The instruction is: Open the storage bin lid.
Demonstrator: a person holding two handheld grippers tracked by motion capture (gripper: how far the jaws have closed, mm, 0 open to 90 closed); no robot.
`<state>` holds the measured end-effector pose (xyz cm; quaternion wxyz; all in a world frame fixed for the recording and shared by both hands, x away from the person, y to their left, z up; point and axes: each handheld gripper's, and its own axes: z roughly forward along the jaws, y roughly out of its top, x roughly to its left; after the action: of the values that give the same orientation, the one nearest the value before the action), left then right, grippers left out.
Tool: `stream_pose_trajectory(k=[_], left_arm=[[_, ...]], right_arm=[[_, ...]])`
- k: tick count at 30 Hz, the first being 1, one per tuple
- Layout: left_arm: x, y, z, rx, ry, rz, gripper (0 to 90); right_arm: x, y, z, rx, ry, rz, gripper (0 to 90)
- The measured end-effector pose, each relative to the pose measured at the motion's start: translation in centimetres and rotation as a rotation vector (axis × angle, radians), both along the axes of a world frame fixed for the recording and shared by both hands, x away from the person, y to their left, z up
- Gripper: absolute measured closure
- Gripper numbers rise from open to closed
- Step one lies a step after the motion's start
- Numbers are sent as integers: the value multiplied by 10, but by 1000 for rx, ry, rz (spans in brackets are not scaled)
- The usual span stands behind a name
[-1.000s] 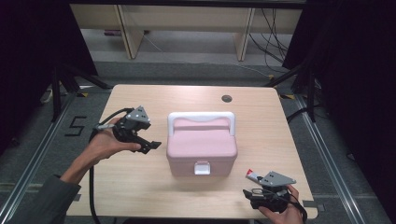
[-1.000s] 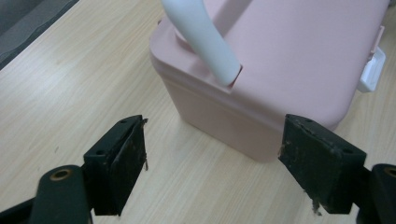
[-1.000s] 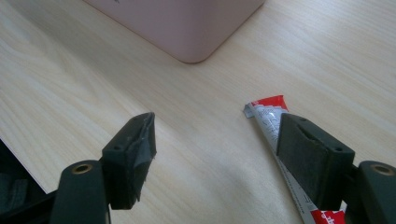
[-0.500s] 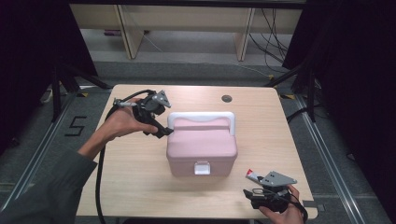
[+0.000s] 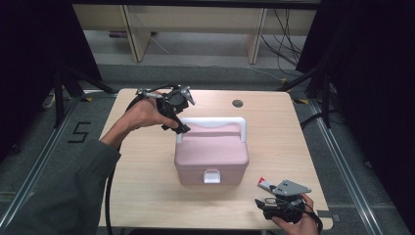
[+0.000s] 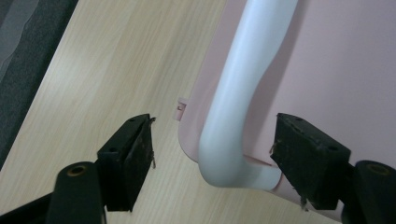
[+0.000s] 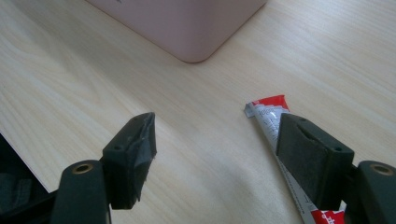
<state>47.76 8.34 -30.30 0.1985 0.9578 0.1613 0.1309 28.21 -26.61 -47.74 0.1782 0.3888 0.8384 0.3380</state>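
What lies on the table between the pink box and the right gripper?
In the high view, a small red-and-white tube lies between the pink box and the right gripper.

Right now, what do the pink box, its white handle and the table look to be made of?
The pink box looks like moulded plastic: matte, even colour, rounded corners. Its white handle seems to be glossier plastic, smooth with a soft sheen along its curve. The table shows pale wood grain, though whether it is solid wood or a laminate cannot be told.
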Motion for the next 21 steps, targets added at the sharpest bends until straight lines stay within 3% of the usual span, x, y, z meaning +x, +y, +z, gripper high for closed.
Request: stream_pose_trajectory(k=[11, 18, 21], left_arm=[[11, -11, -8, 68, 15, -41, 526], [4, -20, -3, 112, 6, -87, 680], [3, -20, -2, 121, -4, -92, 691]], right_arm=[[0, 0, -1, 14, 14, -9, 298], [2, -2, -1, 12, 5, -2, 297], [3, -6, 1, 14, -12, -7, 298]])
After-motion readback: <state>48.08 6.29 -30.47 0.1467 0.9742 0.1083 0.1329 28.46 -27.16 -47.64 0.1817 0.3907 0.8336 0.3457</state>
